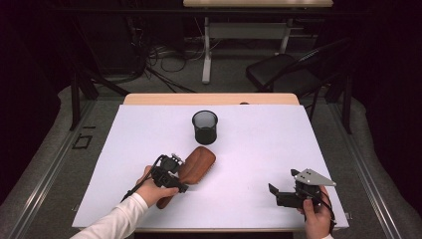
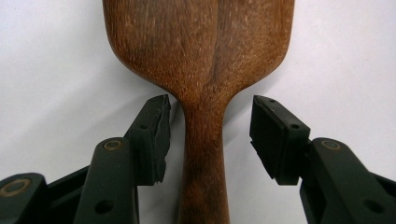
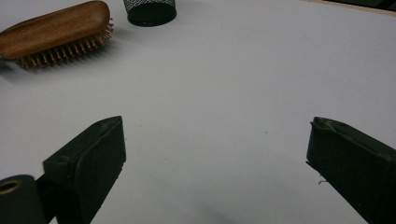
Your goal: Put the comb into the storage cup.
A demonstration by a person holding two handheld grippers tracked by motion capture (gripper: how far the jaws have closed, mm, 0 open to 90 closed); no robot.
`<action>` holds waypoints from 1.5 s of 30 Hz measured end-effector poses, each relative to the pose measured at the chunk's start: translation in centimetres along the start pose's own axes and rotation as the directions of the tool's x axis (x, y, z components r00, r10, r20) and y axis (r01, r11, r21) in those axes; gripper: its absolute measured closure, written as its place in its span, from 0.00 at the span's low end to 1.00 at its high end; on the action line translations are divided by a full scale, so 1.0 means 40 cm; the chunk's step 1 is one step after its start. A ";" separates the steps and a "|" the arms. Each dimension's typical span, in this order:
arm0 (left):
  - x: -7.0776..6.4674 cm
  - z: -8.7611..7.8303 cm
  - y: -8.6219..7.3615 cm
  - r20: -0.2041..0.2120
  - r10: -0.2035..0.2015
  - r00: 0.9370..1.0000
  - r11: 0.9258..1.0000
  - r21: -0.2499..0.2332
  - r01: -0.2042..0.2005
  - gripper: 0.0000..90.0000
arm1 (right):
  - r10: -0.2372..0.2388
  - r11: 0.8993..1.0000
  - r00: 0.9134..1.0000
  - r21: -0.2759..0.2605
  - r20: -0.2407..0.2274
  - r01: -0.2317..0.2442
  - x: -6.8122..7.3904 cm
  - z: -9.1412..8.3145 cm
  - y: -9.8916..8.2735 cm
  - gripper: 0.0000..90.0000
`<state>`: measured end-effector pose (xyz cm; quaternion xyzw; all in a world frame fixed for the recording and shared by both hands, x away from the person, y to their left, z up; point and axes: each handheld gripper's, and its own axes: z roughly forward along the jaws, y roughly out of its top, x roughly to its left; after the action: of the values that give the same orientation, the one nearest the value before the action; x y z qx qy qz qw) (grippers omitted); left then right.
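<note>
Hairbrush (image 2: 201,60) head cut off; tongs (image 2: 210,137) unclosed.

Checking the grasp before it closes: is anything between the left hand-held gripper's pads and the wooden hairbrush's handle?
Nothing visible. The left hand-held gripper straddles the hairbrush at its handle, with bare white table showing in the gaps beside each pad.

Hairbrush (image 1: 198,164) on the table (image 1: 259,144), just before the mesh cup (image 1: 205,127).
</note>
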<state>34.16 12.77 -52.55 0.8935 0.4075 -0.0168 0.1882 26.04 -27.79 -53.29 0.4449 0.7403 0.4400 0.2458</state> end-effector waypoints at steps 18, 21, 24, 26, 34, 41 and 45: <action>0.000 0.008 -0.005 -0.030 0.007 1.000 1.000 0.007 -0.007 0.70 | -0.006 1.000 1.000 0.005 0.000 0.006 -0.001 0.000 0.000 0.05; 0.000 0.008 -0.007 -0.031 -0.003 1.000 1.000 -0.003 0.003 0.72 | -0.007 1.000 1.000 0.003 0.000 0.007 0.000 0.000 0.000 0.05; 0.000 0.009 -0.008 -0.031 -0.005 1.000 1.000 -0.006 0.005 0.75 | -0.007 1.000 1.000 0.005 0.000 0.007 -0.001 0.000 0.000 0.05; 0.001 0.008 -0.008 -0.031 -0.006 1.000 1.000 -0.005 0.006 0.77 | -0.005 1.000 1.000 0.005 0.000 0.005 -0.001 -0.001 0.000 0.05; -0.001 0.009 -0.008 -0.033 -0.002 0.999 1.000 0.000 0.003 0.80 | -0.007 1.000 1.000 0.006 0.000 0.007 -0.001 -0.001 0.000 0.05; -0.003 0.009 -0.010 -0.040 -0.005 0.999 1.000 -0.005 0.005 0.80 | -0.007 1.000 1.000 0.004 0.001 0.007 -0.001 0.000 0.000 0.05; -0.004 0.009 -0.010 -0.042 -0.005 0.999 1.000 -0.005 0.005 0.81 | -0.008 1.000 1.000 0.003 0.001 0.008 0.000 0.000 0.000 0.05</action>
<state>33.79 12.76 -52.97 0.8921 0.4136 0.0025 0.1819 26.04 -27.81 -53.30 0.4426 0.7425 0.4378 0.2471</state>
